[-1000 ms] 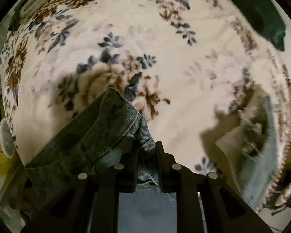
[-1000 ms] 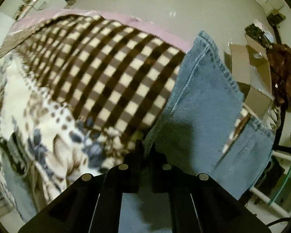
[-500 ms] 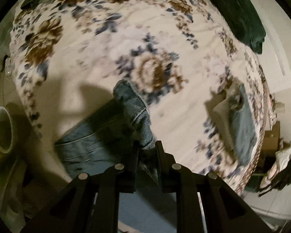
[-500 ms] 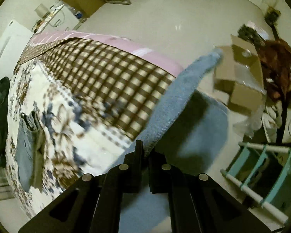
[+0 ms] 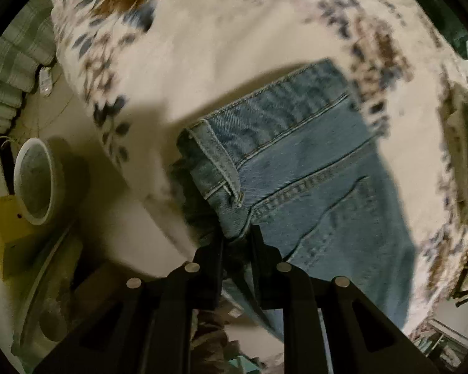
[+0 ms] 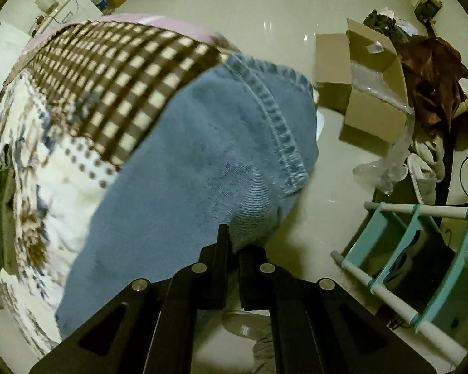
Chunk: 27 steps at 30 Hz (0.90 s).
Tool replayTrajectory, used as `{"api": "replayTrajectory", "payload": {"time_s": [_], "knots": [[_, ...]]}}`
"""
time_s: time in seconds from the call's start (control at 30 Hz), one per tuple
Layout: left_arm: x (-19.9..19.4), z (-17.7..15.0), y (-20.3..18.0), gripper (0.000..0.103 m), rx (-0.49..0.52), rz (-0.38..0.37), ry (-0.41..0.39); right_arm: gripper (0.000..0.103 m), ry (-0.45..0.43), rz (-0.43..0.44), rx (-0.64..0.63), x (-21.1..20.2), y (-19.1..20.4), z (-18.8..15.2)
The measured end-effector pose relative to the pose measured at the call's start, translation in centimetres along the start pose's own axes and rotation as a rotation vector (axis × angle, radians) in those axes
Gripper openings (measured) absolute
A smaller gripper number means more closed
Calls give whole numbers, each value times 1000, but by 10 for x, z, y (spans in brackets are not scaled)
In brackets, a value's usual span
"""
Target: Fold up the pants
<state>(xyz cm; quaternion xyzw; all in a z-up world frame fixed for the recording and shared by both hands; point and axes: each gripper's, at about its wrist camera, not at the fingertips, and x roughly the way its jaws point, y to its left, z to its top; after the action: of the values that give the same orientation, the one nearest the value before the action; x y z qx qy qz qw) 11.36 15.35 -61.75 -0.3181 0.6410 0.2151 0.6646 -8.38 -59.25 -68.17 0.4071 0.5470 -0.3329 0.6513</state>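
The blue denim pants (image 5: 312, 168) hang between my two grippers over the edge of a bed with a floral blanket (image 5: 234, 40). My left gripper (image 5: 236, 237) is shut on the waistband end, where a belt loop and seams show. My right gripper (image 6: 234, 240) is shut on the hem end of a leg (image 6: 202, 162), whose stitched hem curls above the fingers. The cloth drapes from the bed edge down to both grippers.
A brown checked cover (image 6: 124, 71) lies on the bed. On the floor are open cardboard boxes (image 6: 371, 93), a teal and white rack (image 6: 405, 243), a white round bin (image 5: 34, 180) and a yellow box (image 5: 0, 233). A folded denim piece (image 5: 465, 162) lies far right.
Both grippers have pulled back and down from the bed with the pants. The waistband now lies spread flat towards the left gripper, and the leg hem has swung over the bed edge.
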Motion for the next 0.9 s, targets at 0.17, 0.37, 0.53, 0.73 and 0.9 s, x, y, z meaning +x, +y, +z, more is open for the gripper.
{"api": "replayTrajectory", "payload": {"time_s": [0.17,0.37,0.53,0.73,0.9], "knots": [[-4,-13,-9,16,46,49,-25,16,87,20,-3,28,-14,9],[-49,-50,-52,23,154,69,-97,58,67,99,4,7,-38,30],[-76,-108,-129,58,356,-3,-184,58,-2,146,128,-7,-75,60],[-41,-170,-231,71,608,-68,-114,58,5,168,116,11,-79,97],[1,-230,-307,71,803,-62,-68,38,89,72,-50,50,-49,101]]}}
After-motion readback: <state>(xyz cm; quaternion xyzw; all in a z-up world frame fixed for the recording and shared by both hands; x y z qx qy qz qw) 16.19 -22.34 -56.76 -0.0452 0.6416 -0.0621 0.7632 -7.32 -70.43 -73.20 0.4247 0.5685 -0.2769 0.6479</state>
